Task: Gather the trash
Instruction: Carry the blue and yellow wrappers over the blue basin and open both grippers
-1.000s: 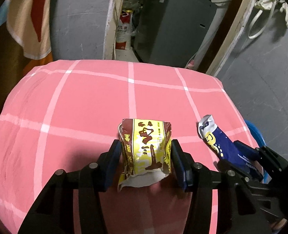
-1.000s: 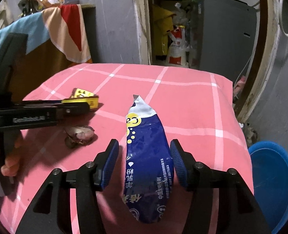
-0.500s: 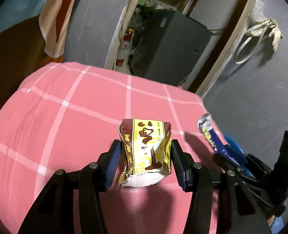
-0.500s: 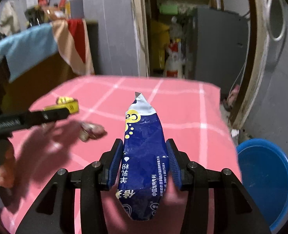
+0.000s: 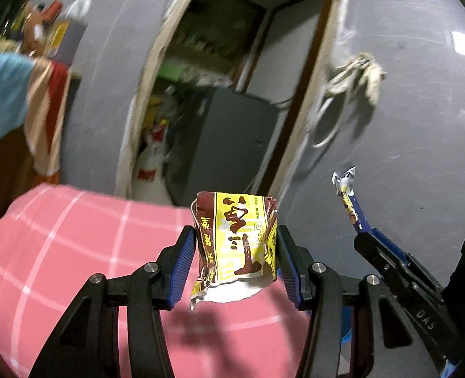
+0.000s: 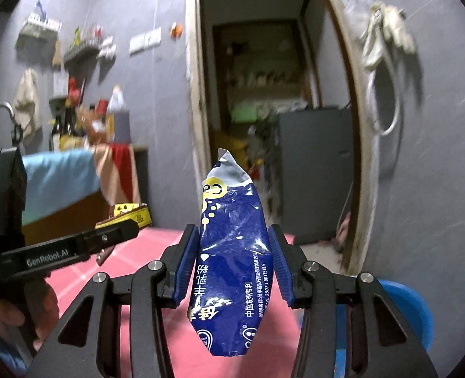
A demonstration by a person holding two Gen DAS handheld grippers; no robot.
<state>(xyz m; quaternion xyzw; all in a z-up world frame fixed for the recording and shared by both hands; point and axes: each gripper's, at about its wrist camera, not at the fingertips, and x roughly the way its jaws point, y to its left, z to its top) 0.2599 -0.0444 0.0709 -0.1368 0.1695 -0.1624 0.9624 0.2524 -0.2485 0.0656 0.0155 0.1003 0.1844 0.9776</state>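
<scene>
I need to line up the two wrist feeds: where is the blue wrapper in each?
Left wrist: the blue wrapper sticks up at the right edge, clamped in the right gripper.
Right wrist: the blue wrapper stands at centre, between the blue pads.
Shared landmark: the grey cabinet in the doorway, also at.

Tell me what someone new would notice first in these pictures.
A yellow and brown wrapper clamped in the left gripper, raised above the pink checked cloth. Beside it, the right gripper pinches a blue packet, with a blue tub low on the right.
</scene>
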